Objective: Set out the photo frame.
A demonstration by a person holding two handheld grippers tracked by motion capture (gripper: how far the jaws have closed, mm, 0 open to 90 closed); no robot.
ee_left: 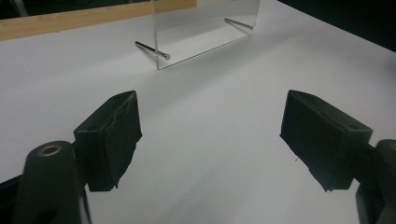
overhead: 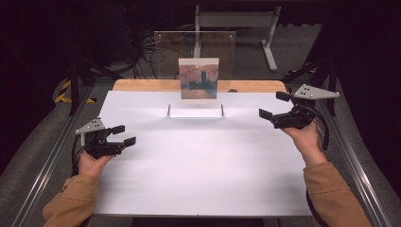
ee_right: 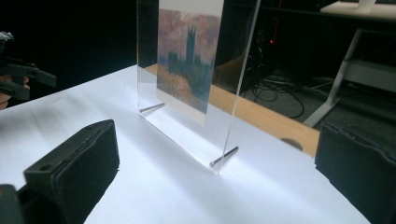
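Both grippers — left gripper (overhead: 124,135) and right gripper (overhead: 274,105) — were held with jaws apart, empty, flanking the picture frame (overhead: 196,71).

A clear acrylic picture frame (overhead: 195,61) stands upright near the far edge of the white counter (overhead: 198,161) — propped on two thin metal pins (ee_right: 223,157) through its lower corners. It holds a small painted print (overhead: 198,78) — dark towers against a pinkish sky.

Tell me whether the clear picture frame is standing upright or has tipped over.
Upright. The clear picture frame stands on its bottom edge on the white table, propped by two metal pins, with the painting print facing the person.
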